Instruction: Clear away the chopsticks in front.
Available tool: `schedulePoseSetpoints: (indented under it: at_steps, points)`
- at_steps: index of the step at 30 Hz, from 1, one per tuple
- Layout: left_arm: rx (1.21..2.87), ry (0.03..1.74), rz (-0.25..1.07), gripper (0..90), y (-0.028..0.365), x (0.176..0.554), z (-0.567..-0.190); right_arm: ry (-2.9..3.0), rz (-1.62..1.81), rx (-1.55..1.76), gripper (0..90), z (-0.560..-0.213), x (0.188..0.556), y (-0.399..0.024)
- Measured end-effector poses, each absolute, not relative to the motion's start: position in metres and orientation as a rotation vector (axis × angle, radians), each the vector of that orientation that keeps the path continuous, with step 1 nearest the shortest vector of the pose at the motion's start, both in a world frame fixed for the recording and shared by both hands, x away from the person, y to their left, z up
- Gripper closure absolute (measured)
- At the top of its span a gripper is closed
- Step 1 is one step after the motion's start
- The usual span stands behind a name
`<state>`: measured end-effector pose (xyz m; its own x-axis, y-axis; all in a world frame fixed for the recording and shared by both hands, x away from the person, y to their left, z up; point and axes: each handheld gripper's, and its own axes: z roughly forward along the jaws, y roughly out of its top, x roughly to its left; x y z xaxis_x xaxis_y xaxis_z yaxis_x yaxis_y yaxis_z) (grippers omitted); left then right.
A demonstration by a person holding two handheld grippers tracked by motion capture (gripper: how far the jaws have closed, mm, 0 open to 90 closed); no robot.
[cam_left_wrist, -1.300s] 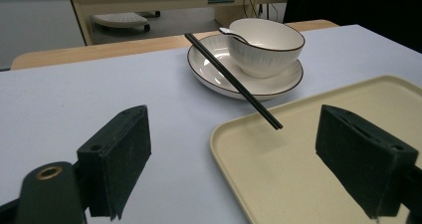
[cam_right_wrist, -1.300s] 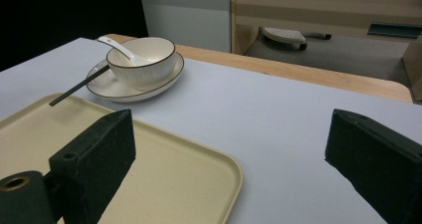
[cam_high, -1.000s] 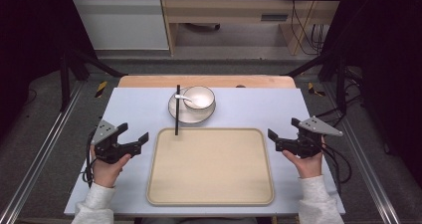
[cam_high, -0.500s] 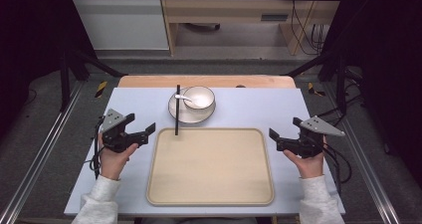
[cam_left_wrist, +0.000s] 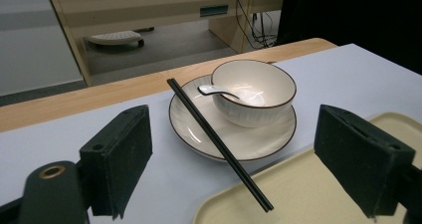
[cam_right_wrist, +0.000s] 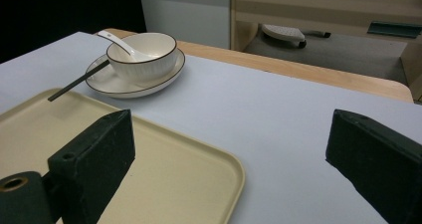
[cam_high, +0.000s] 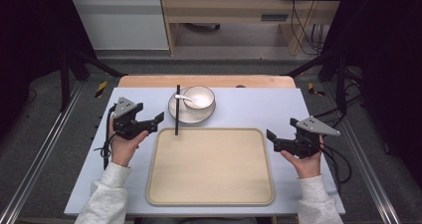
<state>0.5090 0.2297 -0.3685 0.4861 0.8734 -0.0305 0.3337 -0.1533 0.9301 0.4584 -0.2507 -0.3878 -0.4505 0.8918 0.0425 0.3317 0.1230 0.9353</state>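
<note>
From the high view, the left gripper [cam_high: 152, 121] sits over the pale blue table [cam_high: 249, 104], its jaws spread with nothing between them, aimed toward the black chopsticks [cam_high: 177, 109] just beyond its tips. The chopsticks lean on the rim of a white plate [cam_high: 180, 115], their near end reaching the far edge of the beige tray [cam_high: 209, 167]. A white bowl [cam_high: 199, 97] stands on the plate with a white spoon [cam_high: 183, 98] in it. The right gripper [cam_high: 272, 139] hangs just beside the tray's right edge, well apart from the dishes; its jaws look parted.

In the left gripper view, the two black pads [cam_left_wrist: 122, 159] stand wide apart and empty. Between and beyond them lie the chopsticks [cam_left_wrist: 219, 144], slanting from the plate [cam_left_wrist: 189, 124] down over the tray's corner [cam_left_wrist: 298, 189]. The bowl [cam_left_wrist: 254, 92] and spoon [cam_left_wrist: 214, 90] sit farther ahead.

In the right gripper view, the pads [cam_right_wrist: 97, 159] are again spread wide, gripping nothing. The tray [cam_right_wrist: 189, 169] lies under the left pad; plate [cam_right_wrist: 124, 87], bowl [cam_right_wrist: 144, 52], spoon [cam_right_wrist: 117, 40] and chopsticks [cam_right_wrist: 77, 82] sit far ahead to the left.
</note>
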Motion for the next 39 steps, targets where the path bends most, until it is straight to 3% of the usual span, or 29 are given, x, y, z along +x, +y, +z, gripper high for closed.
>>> schedulePoseSetpoints:
  at_steps: [29, 39]
  points:
    - [1.853, 1.091, 0.661, 18.4, 0.195, 0.581, -0.384, 1.851, 1.315, 1.189, 5.4, -0.387, 0.460, -0.253]
    - [1.919, 1.138, 0.645, 21.9, 0.189, 0.597, -0.407, 1.853, 1.314, 1.193, 5.4, -0.388, 0.461, -0.252]
